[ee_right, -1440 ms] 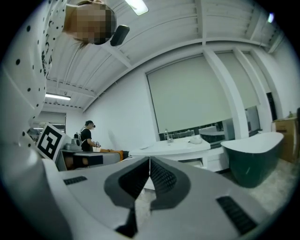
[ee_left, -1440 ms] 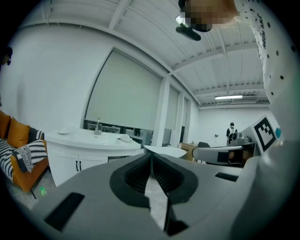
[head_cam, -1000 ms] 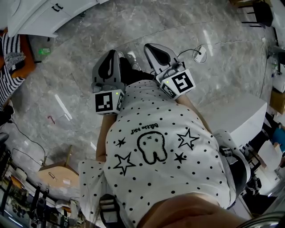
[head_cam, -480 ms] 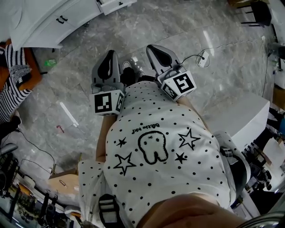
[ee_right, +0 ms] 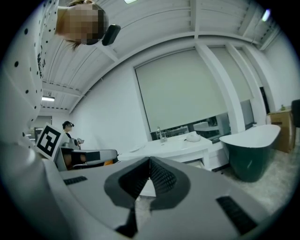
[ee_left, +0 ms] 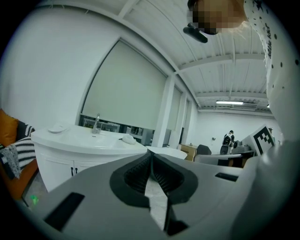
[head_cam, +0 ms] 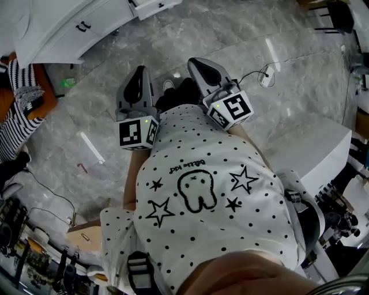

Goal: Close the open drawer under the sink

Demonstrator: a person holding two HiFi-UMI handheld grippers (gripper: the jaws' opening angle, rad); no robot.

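Observation:
The white sink cabinet [head_cam: 69, 31] stands at the head view's top left, with its open drawer [head_cam: 154, 7] jutting from the top edge. Both grippers are held out over the marble floor, well short of it. My left gripper [head_cam: 138, 70] is shut and empty; my right gripper [head_cam: 196, 61] beside it is shut and empty too. In the left gripper view the jaws [ee_left: 151, 152] meet below the basin top [ee_left: 89, 140] and faucet [ee_left: 97, 124]. Past the right gripper [ee_right: 149, 159] in its own view are the vanity [ee_right: 173, 145] and the pulled-out drawer [ee_right: 197, 163].
A striped cushion on an orange seat [head_cam: 17, 98] is at the left. A white block [head_cam: 311, 147] stands to the right, a cable with a plug [head_cam: 266, 75] lies on the floor. A dark green bathtub [ee_right: 253, 150] stands right of the vanity.
The cabinet and open drawer have slid further into the head view from the top as both grippers and the person moved toward them. Both grippers stay shut.

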